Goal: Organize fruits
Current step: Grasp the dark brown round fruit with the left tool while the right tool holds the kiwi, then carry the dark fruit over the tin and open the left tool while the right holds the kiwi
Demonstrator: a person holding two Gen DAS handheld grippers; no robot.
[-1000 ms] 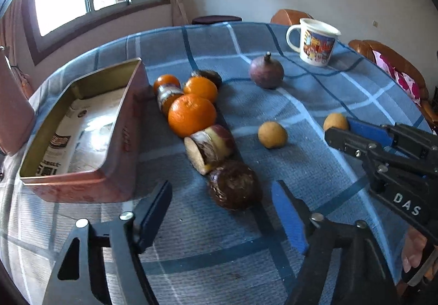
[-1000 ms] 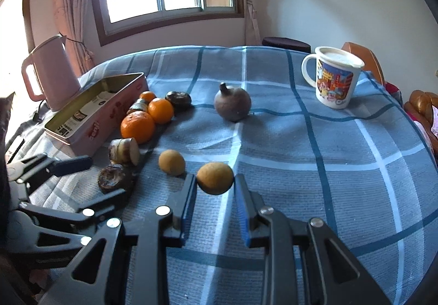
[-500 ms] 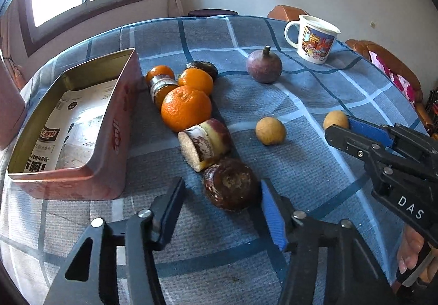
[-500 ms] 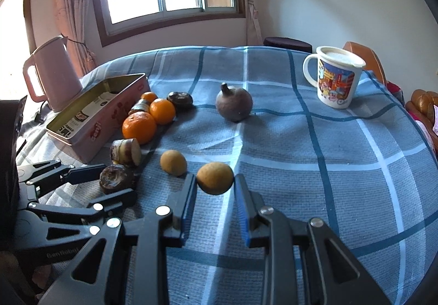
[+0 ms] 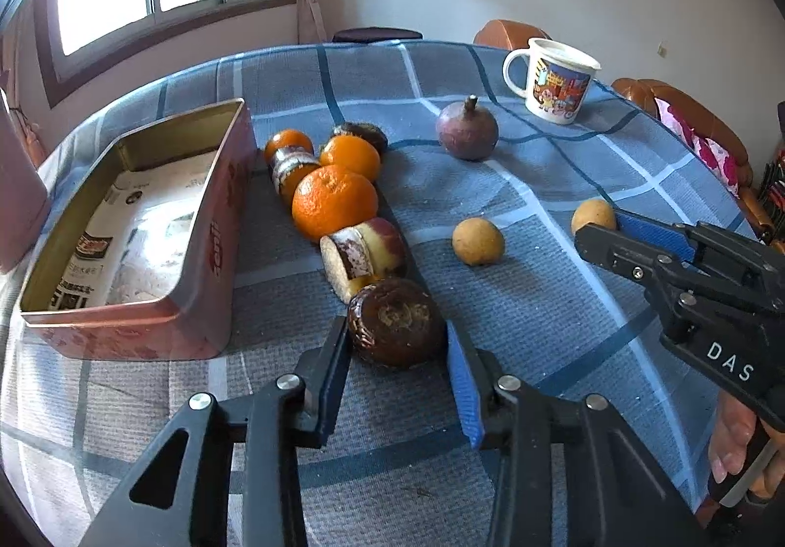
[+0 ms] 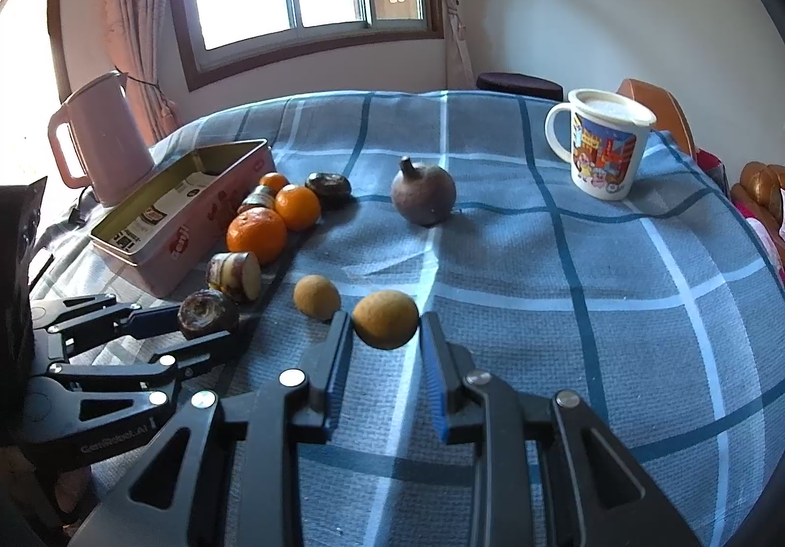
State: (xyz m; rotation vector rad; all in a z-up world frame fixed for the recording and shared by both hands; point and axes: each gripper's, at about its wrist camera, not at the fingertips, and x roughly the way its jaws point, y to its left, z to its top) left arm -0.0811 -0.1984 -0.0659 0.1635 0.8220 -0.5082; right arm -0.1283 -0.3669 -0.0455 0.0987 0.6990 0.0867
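Fruits lie strung out on the blue checked desk (image 5: 564, 311) beside the open pink metal tin (image 5: 206, 223), which holds none of them so far. A second ago the left tool (image 5: 397, 341) hung back with its jaws spread wide; now it has pushed forward and narrowed until the dark brown round fruit (image 5: 392, 321) sits squarely between its fingers, nearly touched on both sides but, I'd say, not yet gripped. The right tool (image 6: 385, 336) has hardly moved: released, it brackets the tan round fruit (image 6: 385, 319). The cut purple-skinned fruit piece (image 5: 363, 252) lies just beyond the left tool. Both grasps look ready to close, so sorting should begin.
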